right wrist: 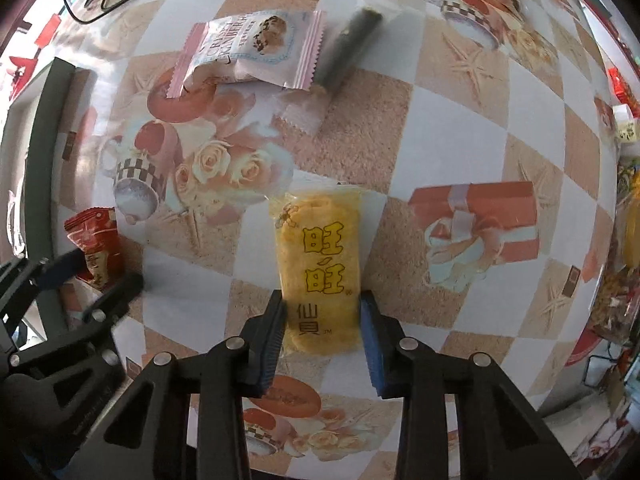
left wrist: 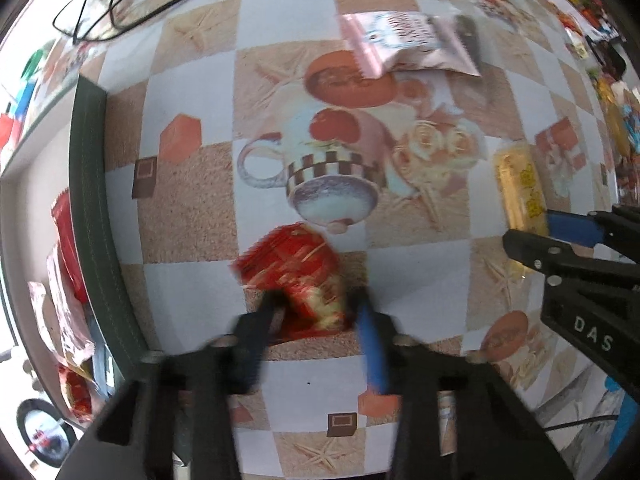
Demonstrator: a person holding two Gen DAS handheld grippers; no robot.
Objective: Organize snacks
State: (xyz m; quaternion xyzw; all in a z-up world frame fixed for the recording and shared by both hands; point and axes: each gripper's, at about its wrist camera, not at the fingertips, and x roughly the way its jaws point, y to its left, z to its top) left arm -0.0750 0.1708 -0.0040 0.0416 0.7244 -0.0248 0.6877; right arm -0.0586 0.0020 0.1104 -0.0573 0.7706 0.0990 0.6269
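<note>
While the left gripper sits low over the table, its two fingers stand on either side of a small red foil snack packet, one black finger at the packet's left edge and the blue-padded one at its right. That view is blurred, so I cannot tell for certain whether the pads press the packet or only flank it. The packet lies on the patterned oilcloth tablecloth, printed with checkered squares, starfish, roses and cups, near the table's left side, close to a dark green fabric-edged bin that holds more red and pink wrappers.

From the right wrist view, the right gripper straddles the near end of a long yellow rice-cracker packet in clear wrap with yellow characters. Its black left finger touches the packet's edge; the blue pad on the right stands just beside the other edge, so the jaws are parted about the packet's width and not squeezed.

Farther off lies a pink-edged white biscuit packet, and just to its right, partly under its edge, a dark green stick-shaped snack in clear wrap. Black cables loop at the far left.
</note>
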